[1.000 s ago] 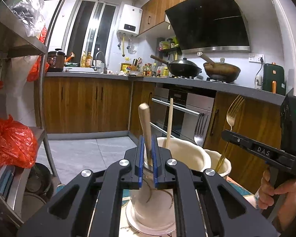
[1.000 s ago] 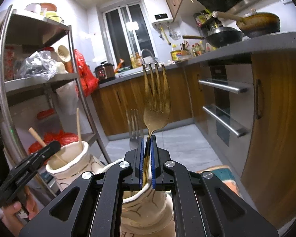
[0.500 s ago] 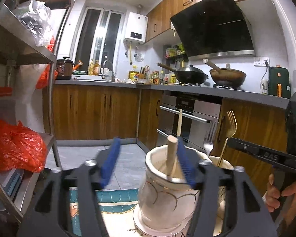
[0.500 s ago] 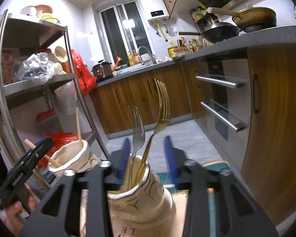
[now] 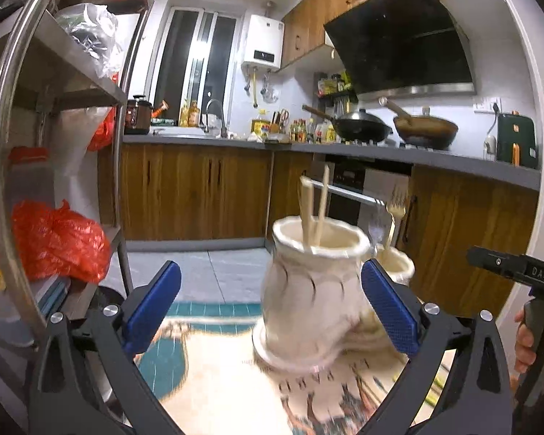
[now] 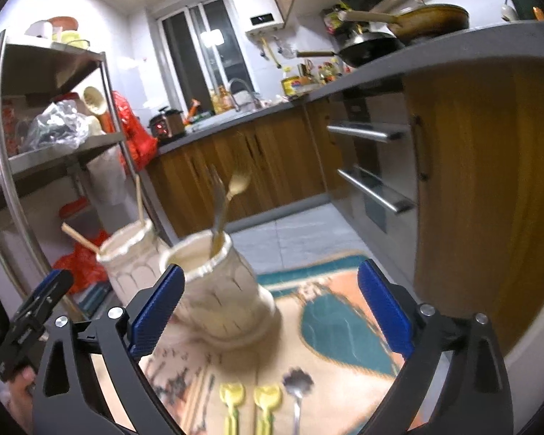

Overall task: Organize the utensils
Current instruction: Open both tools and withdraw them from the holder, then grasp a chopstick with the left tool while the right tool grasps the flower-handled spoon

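Two cream ceramic utensil jars stand on a patterned mat. The near-left jar (image 5: 312,290) holds two wooden utensils (image 5: 313,210); it also shows in the right wrist view (image 6: 130,261). The other jar (image 6: 217,286) holds a gold fork and a silver fork (image 6: 223,203); it peeks out behind the first in the left wrist view (image 5: 395,264). My left gripper (image 5: 272,301) is open and empty, pulled back from its jar. My right gripper (image 6: 272,301) is open and empty. Two yellow spoons (image 6: 250,398) and a silver spoon (image 6: 297,380) lie on the mat below it.
The mat (image 6: 326,326) is teal, orange and cream. A steel shelf rack (image 5: 54,145) with red bags stands at the left. Wooden cabinets and an oven (image 6: 377,166) run along the right. The other gripper's body (image 5: 518,272) shows at the right edge.
Both grippers have opened, released the wooden utensil and the gold fork into their jars, and pulled back and down from the jars.
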`<state>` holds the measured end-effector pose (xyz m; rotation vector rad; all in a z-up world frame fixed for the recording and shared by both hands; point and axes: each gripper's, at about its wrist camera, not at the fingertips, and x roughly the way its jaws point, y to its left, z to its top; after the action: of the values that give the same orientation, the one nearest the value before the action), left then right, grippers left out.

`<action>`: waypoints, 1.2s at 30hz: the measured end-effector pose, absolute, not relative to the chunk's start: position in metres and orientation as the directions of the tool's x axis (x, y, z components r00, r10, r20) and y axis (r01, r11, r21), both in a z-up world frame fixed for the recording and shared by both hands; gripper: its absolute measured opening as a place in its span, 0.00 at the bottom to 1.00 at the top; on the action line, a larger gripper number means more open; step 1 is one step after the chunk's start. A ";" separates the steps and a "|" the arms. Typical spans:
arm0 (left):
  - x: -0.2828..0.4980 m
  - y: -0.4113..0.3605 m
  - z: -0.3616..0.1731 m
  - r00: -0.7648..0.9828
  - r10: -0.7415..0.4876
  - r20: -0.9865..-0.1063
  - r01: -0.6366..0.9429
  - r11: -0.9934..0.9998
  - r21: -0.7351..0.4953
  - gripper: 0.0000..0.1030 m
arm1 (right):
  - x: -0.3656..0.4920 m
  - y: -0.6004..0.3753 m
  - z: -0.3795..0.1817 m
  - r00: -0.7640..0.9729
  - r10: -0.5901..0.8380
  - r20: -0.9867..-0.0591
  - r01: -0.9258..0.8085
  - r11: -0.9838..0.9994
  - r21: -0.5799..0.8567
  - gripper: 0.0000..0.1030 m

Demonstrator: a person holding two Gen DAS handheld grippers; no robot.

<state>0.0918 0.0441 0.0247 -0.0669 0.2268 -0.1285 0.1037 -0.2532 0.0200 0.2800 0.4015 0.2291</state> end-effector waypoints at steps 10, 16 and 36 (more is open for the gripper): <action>0.060 0.009 -0.005 0.909 -0.187 -0.372 0.187 0.982 -0.036 0.95 | 0.075 -0.265 -0.007 0.859 0.220 -0.462 -0.110 0.961 0.253 0.93; 0.050 -0.012 -0.021 0.863 -0.224 -0.452 0.235 0.971 -0.033 0.95 | 0.066 -0.271 -0.020 0.833 0.217 -0.508 -0.113 0.967 0.228 0.93; 0.069 -0.036 -0.065 0.686 -0.184 -0.704 0.222 0.974 -0.039 0.94 | 0.075 -0.257 -0.051 0.751 0.184 -0.635 -0.170 0.982 0.084 0.93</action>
<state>0.0691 -0.0365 -0.0654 0.0509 0.7832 -0.2272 0.0752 -0.2565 -0.0515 0.0215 0.6954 0.1937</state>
